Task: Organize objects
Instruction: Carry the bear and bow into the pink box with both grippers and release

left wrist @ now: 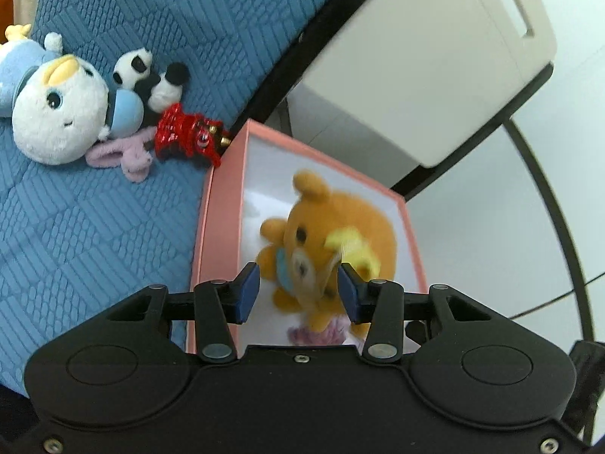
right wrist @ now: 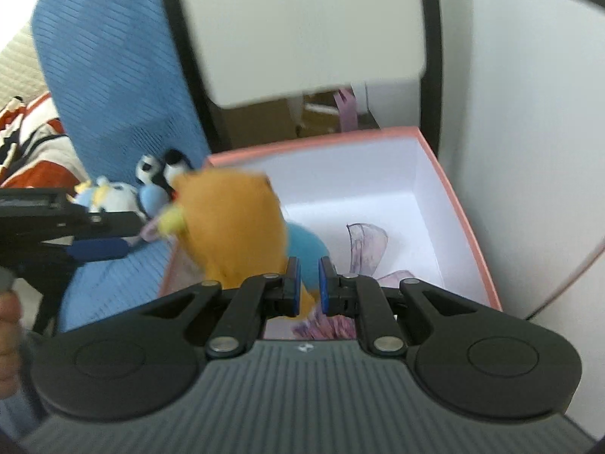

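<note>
Over pink box (left wrist: 223,227), bear (left wrist: 340,227) upright, facing left gripper (left wrist: 298,291)

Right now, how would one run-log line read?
left gripper: jaws shut on orange plush bear | bear over open pink cardboard box | right gripper: jaws shut

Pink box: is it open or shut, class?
Open: the pink box has no lid on; its white inside walls and floor show.
</note>
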`<state>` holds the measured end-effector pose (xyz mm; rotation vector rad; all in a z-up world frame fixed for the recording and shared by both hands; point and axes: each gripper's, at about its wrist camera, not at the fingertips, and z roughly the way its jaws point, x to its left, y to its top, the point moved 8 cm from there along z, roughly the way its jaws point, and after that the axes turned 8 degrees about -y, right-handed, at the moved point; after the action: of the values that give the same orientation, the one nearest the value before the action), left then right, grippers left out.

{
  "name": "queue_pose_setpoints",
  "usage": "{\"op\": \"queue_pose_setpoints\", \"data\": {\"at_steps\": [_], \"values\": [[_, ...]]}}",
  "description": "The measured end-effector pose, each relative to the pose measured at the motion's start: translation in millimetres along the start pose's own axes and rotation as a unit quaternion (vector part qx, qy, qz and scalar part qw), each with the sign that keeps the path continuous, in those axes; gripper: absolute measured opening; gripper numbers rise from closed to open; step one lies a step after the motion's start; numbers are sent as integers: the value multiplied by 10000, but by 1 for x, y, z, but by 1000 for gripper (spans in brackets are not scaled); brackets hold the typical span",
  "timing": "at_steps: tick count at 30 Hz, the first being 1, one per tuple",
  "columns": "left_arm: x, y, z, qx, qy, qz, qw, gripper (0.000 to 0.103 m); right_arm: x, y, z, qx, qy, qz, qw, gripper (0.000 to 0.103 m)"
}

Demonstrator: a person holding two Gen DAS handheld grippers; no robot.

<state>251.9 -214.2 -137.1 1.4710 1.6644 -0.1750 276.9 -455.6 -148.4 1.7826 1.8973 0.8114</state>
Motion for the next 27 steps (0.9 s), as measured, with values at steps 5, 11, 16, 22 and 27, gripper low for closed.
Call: {"op": "queue_pose_setpoints", "data": {"at_steps": [5,11,16,22,27], "values": [[4,-12,8,150,201,90,9996,43,-15,-21,27,233,1,206,9995,13],[3,-16,8,159,295,187,9993,45,-21,-25,31,221,27,315,9993,14],[-8,-14,-10,1,259,403,9989,46,-10,-9,3,-110,192,259,9994,14],[-24,-10,-44,-289,239,744,9965,49,17,3,-45,-587,488,143,9970,14],[-32,-11,-79,-525,248,971,9936,50,45,4,-79,-807,779,66,9937,15]]}}
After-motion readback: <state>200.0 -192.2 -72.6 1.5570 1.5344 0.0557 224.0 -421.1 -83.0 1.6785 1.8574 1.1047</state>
